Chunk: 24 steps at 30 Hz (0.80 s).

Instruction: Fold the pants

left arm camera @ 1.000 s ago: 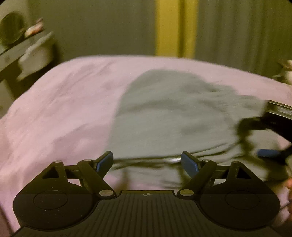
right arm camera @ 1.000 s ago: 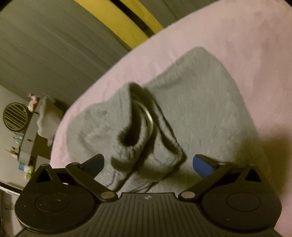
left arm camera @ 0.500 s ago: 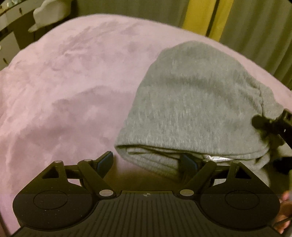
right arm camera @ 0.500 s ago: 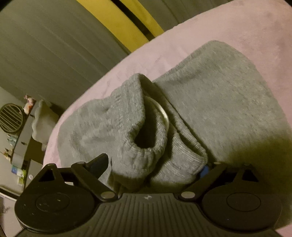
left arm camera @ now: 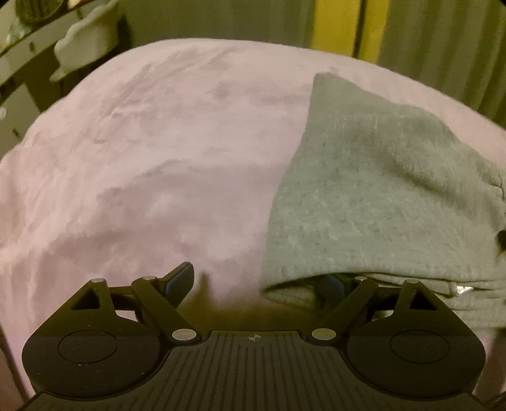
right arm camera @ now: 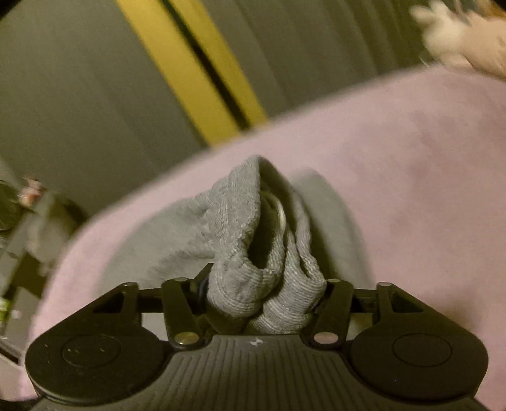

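Observation:
The grey knit pants (left arm camera: 379, 205) lie folded on the pink blanket (left arm camera: 142, 158), filling the right half of the left wrist view. My left gripper (left arm camera: 256, 283) sits at their near left corner, jaws wide and still opening a little. Its right finger (left arm camera: 332, 286) is tucked under the fold's edge, while the left finger (left arm camera: 180, 279) is over bare blanket. In the right wrist view my right gripper (right arm camera: 264, 291) is closing on the bunched waistband (right arm camera: 240, 253), with cloth filling the gap and touching both pads. A shiny ring (right arm camera: 280, 211) shows inside the waistband opening.
Grey curtains with a yellow strip (left arm camera: 338, 28) hang behind the bed. A dark shelf with a white object (left arm camera: 85, 41) stands at the far left. A pale plush toy (right arm camera: 458, 34) lies at the blanket's far right edge (right arm camera: 411, 174).
My right gripper has closed from wide open onto the bunched waistband and tilted upward. The left gripper shifted left, its right finger slipping under the fold; the right gripper has left its view.

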Motion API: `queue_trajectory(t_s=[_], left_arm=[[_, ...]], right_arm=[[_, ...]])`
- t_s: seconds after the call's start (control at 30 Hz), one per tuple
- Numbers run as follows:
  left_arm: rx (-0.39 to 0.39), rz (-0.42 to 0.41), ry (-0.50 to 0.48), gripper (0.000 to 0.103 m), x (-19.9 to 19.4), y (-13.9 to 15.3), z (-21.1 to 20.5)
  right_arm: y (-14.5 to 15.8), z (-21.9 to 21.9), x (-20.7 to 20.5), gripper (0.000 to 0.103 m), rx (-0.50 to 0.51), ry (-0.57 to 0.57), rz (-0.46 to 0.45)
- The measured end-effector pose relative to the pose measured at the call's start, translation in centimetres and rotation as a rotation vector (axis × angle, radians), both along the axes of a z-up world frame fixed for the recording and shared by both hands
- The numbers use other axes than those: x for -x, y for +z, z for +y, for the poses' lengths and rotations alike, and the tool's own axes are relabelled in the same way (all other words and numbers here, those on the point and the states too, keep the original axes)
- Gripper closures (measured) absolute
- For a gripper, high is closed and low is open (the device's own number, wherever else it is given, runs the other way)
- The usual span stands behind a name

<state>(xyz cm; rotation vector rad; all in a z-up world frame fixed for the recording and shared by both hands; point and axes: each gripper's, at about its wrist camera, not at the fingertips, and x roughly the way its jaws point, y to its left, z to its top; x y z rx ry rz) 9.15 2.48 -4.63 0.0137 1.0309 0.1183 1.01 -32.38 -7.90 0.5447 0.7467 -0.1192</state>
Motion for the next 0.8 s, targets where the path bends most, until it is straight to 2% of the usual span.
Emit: queue_trajectory(t_s=[0.03, 0.07, 0.1, 0.2, 0.33, 0.43, 0.47, 0.6, 0.63, 0.7, 0.8], left_arm=[[-0.024, -0.01, -0.009, 0.014, 0.2, 0.2, -0.3], [-0.038, -0.017, -0.017, 0.014, 0.3, 0.3, -0.4], [-0.044, -0.017, -0.02, 0.014, 0.3, 0.4, -0.4], [-0.02, -0.031, -0.001, 0.014, 0.0, 1.2, -0.1], [-0.025, -0.052, 0.008, 0.014, -1.3, 1.7, -0.5], [-0.053, -0.07, -0.008, 0.014, -1.6, 2.2, -1.0], [-0.05, -0.073, -0.01, 0.014, -1.4, 2.7, -0.7], [0.015, -0.134, -0.036, 0.014, -0.1, 5.1, 0.8], [0.028, -0.144, -0.035, 0.014, 0.0, 5.5, 1.0], [-0.003, -0.178, -0.024, 0.014, 0.2, 6.6, 1.0], [0.005, -0.277, -0.045, 0.005, 0.1, 7.8, 0.8]], right_arm=[[-1.8, -0.8, -0.4, 0.043, -0.007, -0.005, 0.069], [-2.8, -1.3, -0.3, 0.042, -0.042, -0.001, 0.081], [-2.6, -1.5, 0.1, 0.038, -0.048, 0.002, 0.053], [-0.5, -1.2, 0.5, 0.025, 0.013, 0.004, 0.032], [3.3, -2.1, 1.5, 0.023, 0.096, -0.051, -0.095], [4.8, -1.2, 0.3, 0.023, 0.133, -0.005, -0.164], [4.9, -0.9, -0.4, 0.024, 0.135, 0.014, -0.162], [4.3, 0.0, -2.0, 0.048, 0.126, 0.07, -0.133], [3.9, 0.3, -2.1, 0.048, 0.138, 0.084, -0.126], [2.8, 0.9, -2.4, 0.048, 0.168, 0.107, -0.106], [1.9, 2.2, -2.1, 0.048, 0.202, 0.138, -0.076]])
